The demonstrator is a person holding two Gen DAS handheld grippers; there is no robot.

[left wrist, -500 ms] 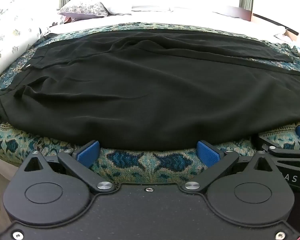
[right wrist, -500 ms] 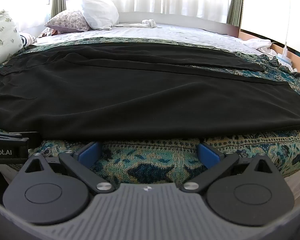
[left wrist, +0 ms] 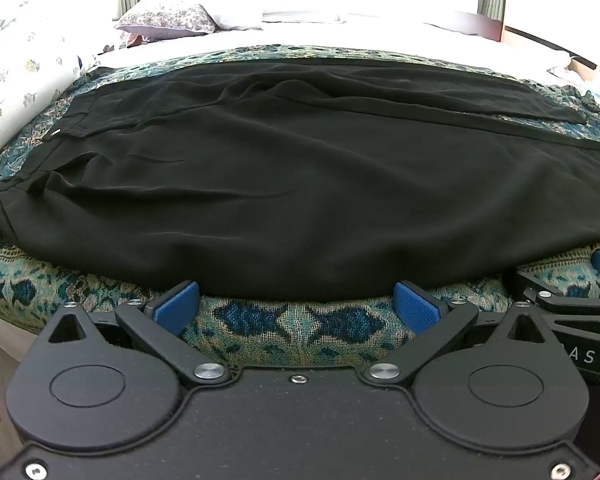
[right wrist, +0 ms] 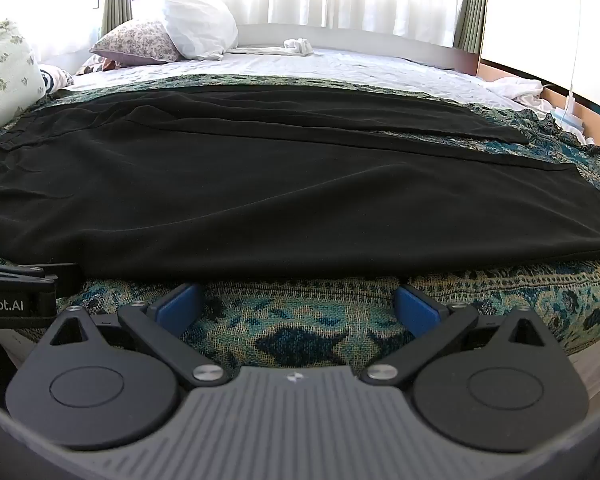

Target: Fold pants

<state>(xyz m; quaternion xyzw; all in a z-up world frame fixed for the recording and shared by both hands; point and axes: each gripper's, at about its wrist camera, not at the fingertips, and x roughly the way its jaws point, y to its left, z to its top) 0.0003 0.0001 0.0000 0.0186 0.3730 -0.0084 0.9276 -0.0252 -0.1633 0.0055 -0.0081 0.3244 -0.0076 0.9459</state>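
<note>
Black pants (left wrist: 300, 184) lie spread flat across a patterned teal blanket (left wrist: 300, 320) on the bed, waistband at the left, legs running right. They also show in the right wrist view (right wrist: 292, 200). My left gripper (left wrist: 298, 304) is open and empty, its blue pads (left wrist: 178, 306) at the pants' near edge. My right gripper (right wrist: 298, 304) is open and empty, just short of the near edge of the leg part. The right gripper shows at the right edge of the left wrist view (left wrist: 572, 300).
Pillows (right wrist: 168, 36) lie at the far left of the bed. A white sheet (right wrist: 340, 68) covers the far side, with white cloth (right wrist: 516, 90) at the far right. The bed's near edge runs under both grippers. Curtains hang behind.
Both grippers have moved slightly forward toward the near edge of the pants. The pants have not moved.
</note>
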